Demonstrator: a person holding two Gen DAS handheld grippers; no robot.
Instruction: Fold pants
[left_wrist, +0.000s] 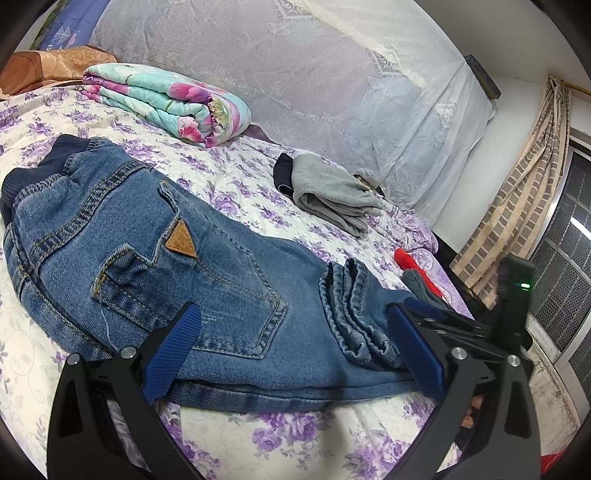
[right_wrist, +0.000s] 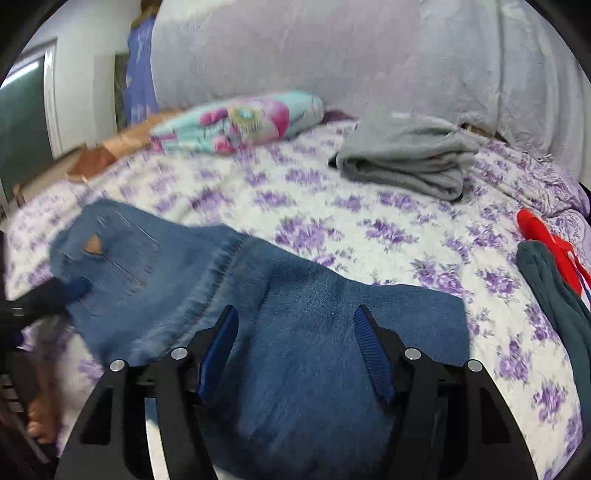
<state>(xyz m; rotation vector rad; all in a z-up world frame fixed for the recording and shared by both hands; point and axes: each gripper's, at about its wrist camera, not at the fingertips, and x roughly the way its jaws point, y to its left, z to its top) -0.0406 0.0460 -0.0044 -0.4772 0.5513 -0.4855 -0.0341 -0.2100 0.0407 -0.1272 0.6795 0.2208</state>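
Blue denim pants (left_wrist: 184, 266) lie on the floral bedspread (left_wrist: 236, 184), folded lengthwise with the waistband at the left and the leg cuffs (left_wrist: 351, 314) doubled back at the right. My left gripper (left_wrist: 295, 325) is open, its blue pads on either side of the pants' near edge. In the right wrist view the pants (right_wrist: 314, 332) are blurred. My right gripper (right_wrist: 295, 325) is open, just above the folded leg. The left gripper's tip (right_wrist: 74, 288) shows at the far left, by the pocket.
A folded floral quilt (left_wrist: 166, 103) lies at the back of the bed. Folded grey clothes (left_wrist: 332, 192) (right_wrist: 406, 158) sit at the right. A red item (right_wrist: 546, 243) and a dark green garment (right_wrist: 554, 295) lie at the right edge. A curtain (left_wrist: 517, 192) hangs beyond.
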